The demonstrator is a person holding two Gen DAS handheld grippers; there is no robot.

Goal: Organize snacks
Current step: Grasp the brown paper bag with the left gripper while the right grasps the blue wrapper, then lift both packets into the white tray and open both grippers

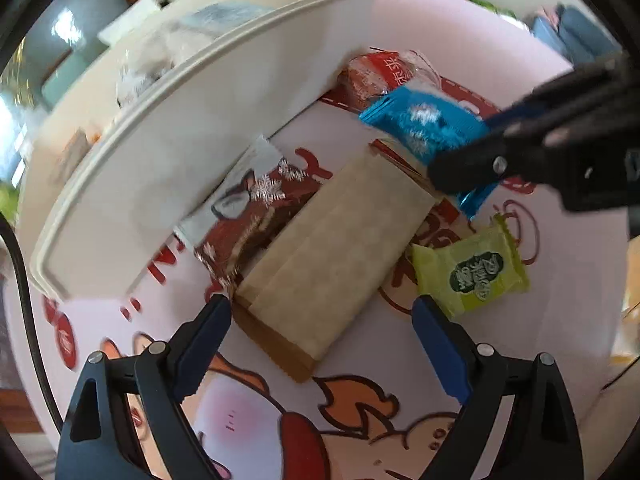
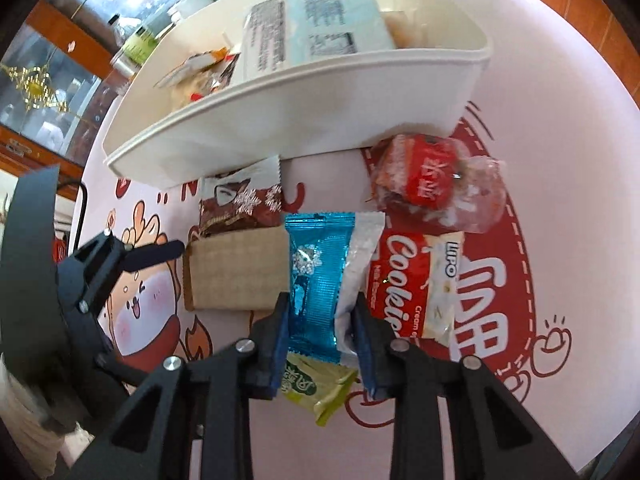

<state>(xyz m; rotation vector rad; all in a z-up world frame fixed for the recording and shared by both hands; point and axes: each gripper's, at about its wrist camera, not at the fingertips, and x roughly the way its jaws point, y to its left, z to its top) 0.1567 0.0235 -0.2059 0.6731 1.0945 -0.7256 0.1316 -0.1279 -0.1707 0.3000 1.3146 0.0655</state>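
The right gripper [image 2: 322,322] has its jaws drawn in narrow on a blue foil packet [image 2: 320,276], the pads pressing its lower end from both sides while the rest of the wrapper stands out ahead of the fingers. Seen from the left wrist, that same blue foil packet [image 1: 424,128] hangs in the dark fingers above the mat. The left gripper [image 1: 322,334] holds nothing; its jaws stand wide apart over the near end of a tan flat packet [image 1: 340,252], which lies on the cartoon-printed mat [image 1: 248,420] between the two blue pads without either visibly touching it. A brown snowflake-printed packet [image 1: 244,216] lies just beside the tan one, with its far end against the wall of the white bin [image 1: 168,148]. The white bin [image 2: 280,108] already holds several wrapped snacks, among them a large pale packet with printed text [image 2: 316,36]. Still out on the mat are a green packet [image 2: 320,388] beneath the right gripper, a red cookie packet [image 2: 412,284] just to its right, and a clear-wrapped snack with a red label [image 2: 432,184] close to the bin's corner.
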